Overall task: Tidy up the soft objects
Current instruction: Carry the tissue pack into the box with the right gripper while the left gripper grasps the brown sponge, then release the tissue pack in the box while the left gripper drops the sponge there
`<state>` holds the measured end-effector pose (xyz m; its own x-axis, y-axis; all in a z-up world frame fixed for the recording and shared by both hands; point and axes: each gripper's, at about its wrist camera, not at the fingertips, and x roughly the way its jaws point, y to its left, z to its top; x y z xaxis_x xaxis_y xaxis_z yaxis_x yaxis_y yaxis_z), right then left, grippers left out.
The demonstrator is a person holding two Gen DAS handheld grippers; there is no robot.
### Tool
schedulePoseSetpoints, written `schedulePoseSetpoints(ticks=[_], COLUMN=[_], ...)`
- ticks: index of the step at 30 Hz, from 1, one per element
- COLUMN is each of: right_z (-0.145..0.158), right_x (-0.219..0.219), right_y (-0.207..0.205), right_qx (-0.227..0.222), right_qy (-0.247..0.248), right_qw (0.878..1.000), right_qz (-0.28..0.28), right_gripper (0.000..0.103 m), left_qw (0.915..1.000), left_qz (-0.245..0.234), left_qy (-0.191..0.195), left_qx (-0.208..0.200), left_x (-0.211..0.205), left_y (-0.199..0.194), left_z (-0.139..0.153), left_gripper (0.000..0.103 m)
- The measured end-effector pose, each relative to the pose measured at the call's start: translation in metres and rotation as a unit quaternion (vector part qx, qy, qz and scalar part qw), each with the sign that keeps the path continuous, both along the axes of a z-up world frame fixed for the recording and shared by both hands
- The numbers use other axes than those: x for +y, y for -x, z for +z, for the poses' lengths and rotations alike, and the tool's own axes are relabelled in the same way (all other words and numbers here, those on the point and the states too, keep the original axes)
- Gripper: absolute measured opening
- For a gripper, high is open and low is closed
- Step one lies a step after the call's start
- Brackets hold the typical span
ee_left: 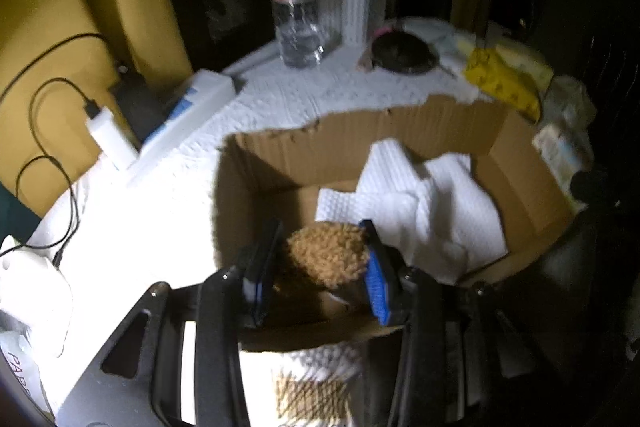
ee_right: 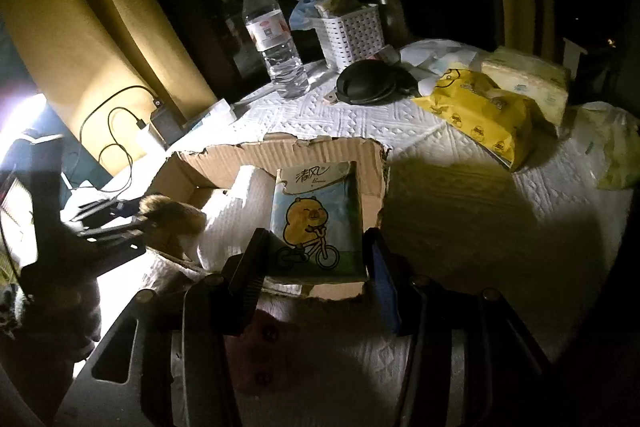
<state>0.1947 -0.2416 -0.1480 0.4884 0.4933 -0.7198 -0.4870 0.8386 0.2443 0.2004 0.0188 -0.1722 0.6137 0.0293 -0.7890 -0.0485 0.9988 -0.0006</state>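
Cardboard box (ee_left: 520,163) loading: two soft items at the box, neither yet let go.

Left gripper (ee_left: 326,259): fingers closed on a tan fluffy ball (ee_left: 328,253), held low over the box's near left corner, just beside the crumpled white paper towels (ee_left: 432,203) already lying inside. Right gripper (ee_right: 316,259): fingers bracket a tissue pack (ee_right: 316,215) printed with a yellow cartoon animal on a bicycle, standing upright at the box's right end; contact with the pads cannot be confirmed. Step judged: placing items into the box. Next move calls for lowering the ball to the floor of the box and parting the fingers, then seating the pack flat. Yellow wipes pack (ee_right: 480,111) and pale tissue pack (ee_right: 528,79) remain on the tablecloth (ee_right: 460,227), well apart from the box.
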Motion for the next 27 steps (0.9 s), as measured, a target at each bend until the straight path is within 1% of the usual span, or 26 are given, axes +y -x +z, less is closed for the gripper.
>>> schedulePoseSetpoints(ticks=[3,4,5,8,11,12,15,18,21,22,24,25,26,27], right_z=[-0.002,-0.003,-0.004,-0.008,-0.009,-0.009,-0.009,-0.009,-0.01,-0.01,-0.011,-0.012,-0.012,-0.012], right_x=[0.001,0.001,0.001,-0.001,-0.003,-0.002,-0.001,0.002,0.007,0.008,0.008,0.008,0.009,0.01], right_y=[-0.003,-0.004,-0.005,-0.008,-0.011,-0.011,-0.013,-0.014,-0.016,-0.016,-0.017,-0.018,-0.018,-0.018], right_qx=[0.001,0.002,0.003,0.007,0.008,0.008,0.008,0.007,0.007,0.006,0.01,0.011,0.012,0.013], right_qy=[-0.003,-0.004,-0.006,-0.011,-0.014,-0.014,-0.011,-0.004,0.004,0.006,0.007,0.007,0.007,0.007], right_qw=[1.0,1.0,1.0,1.0,1.0,1.0,1.0,1.0,1.0,1.0,1.0,1.0,1.0,1.0], right_qz=[0.004,0.004,0.005,0.005,0.005,0.005,0.004,0.002,-0.001,-0.003,-0.007,-0.008,-0.008,-0.008], right_gripper=[0.051,0.051,0.051,0.051,0.051,0.051,0.051,0.051,0.051,0.051,0.052,0.054,0.059,0.06], left_qw=[0.9998,0.9998,0.9998,0.998,0.995,0.9948,0.9959,0.9951,0.9958,0.9956,0.9953,0.9953,0.9954,0.9955], left_qz=[-0.01,-0.011,-0.013,-0.027,-0.043,-0.045,-0.045,-0.046,-0.04,-0.039,-0.039,-0.041,-0.043,-0.045], left_qy=[-0.014,-0.011,-0.001,0.052,0.087,0.089,0.076,0.085,0.081,0.084,0.088,0.087,0.085,0.083], left_qx=[0.01,0.011,0.012,0.023,0.021,0.022,0.019,0.016,0.014,0.014,0.009,0.006,0.004,0.001], left_x=[-0.009,-0.01,-0.01,-0.012,-0.021,-0.024,-0.033,-0.035,-0.033,-0.032,-0.03,-0.03,-0.03,-0.031], left_y=[-0.006,-0.007,-0.008,-0.016,-0.02,-0.022,-0.026,-0.026,-0.027,-0.027,-0.026,-0.026,-0.025,-0.024], left_z=[-0.005,-0.004,-0.003,-0.003,-0.002,-0.001,-0.001,0.002,0.003,0.003,0.006,0.007,0.008,0.01], left_gripper=[0.04,0.04,0.04,0.04,0.04,0.04,0.041,0.042,0.046,0.051,0.052,0.052,0.052,0.052])
